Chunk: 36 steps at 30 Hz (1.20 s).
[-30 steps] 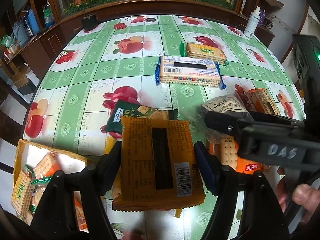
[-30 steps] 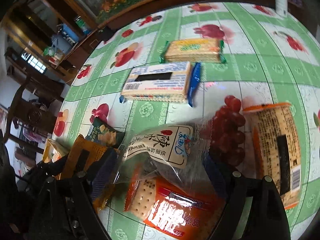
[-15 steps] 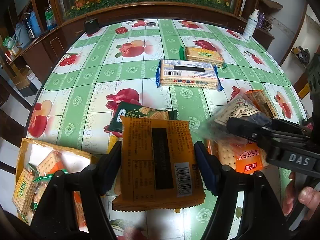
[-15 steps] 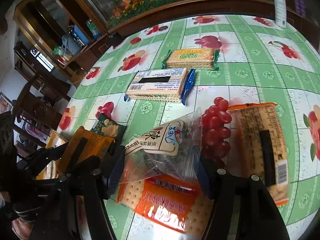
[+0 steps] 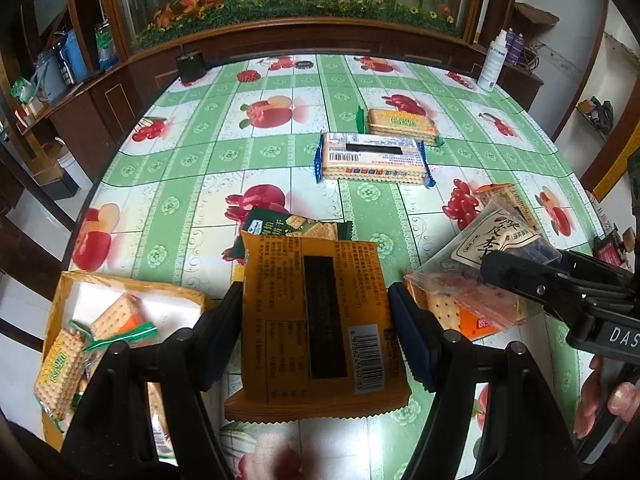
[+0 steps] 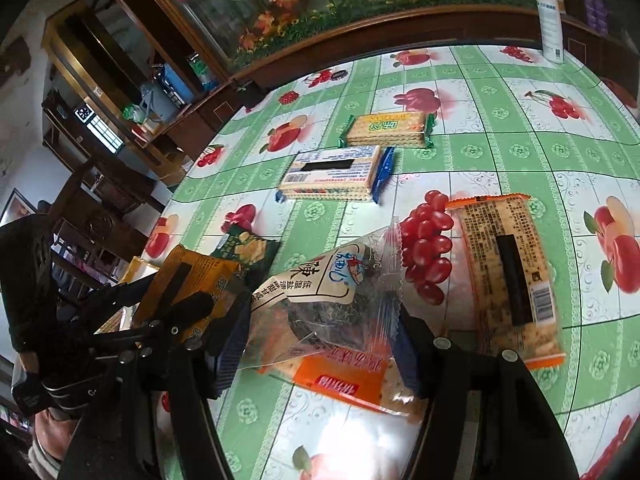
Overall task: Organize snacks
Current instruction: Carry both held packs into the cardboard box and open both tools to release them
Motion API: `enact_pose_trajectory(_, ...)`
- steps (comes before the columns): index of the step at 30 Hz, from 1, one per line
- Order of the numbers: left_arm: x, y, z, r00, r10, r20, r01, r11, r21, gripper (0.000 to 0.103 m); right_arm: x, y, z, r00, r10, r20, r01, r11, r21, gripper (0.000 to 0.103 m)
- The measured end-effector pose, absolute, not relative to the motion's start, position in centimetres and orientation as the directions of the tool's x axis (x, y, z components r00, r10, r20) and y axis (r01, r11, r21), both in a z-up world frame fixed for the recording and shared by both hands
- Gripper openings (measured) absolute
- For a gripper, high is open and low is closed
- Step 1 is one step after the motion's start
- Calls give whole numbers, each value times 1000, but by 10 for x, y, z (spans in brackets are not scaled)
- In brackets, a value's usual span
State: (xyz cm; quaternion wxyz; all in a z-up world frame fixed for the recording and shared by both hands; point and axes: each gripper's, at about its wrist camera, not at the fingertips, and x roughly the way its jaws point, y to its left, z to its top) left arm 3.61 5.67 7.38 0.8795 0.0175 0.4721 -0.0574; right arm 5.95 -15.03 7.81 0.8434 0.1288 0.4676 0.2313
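Observation:
My left gripper (image 5: 316, 300) is shut on an orange snack packet (image 5: 316, 332), held flat above the fruit-print tablecloth with its barcode side up. At its lower left stands a yellow-rimmed box (image 5: 72, 284) with several cracker packs (image 5: 60, 364) inside. My right gripper (image 6: 320, 324) is shut on a clear bag with a white label (image 6: 332, 280), raised off the table. In the left wrist view that bag (image 5: 492, 240) hangs at the right. Under it lies an orange cracker packet (image 6: 344, 380).
On the table lie a green packet (image 5: 296, 226), a blue-ended cracker pack (image 5: 372, 158), a green-ended cracker pack (image 5: 400, 124) and an orange-edged sesame cracker pack (image 6: 508, 276). A white spray bottle (image 5: 494, 60) and a black object (image 5: 191, 66) stand at the far edge.
The right gripper's jaws closed on the clear bag and lifted it off the orange cracker packet. The left gripper rose a little with its orange packet.

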Motion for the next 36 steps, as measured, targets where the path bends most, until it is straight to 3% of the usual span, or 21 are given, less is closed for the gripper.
enact_pose_trajectory(12,0,94,92,595,-69,-800,79,997,-28,72,34,-115,101,464,569,-679,-359,822,443,64)
enact_pose_trajectory(36,-82,227,95,618,39,-785,-114,993,-40,72,6,36,108,298,655,-694,-588,699,407,64)
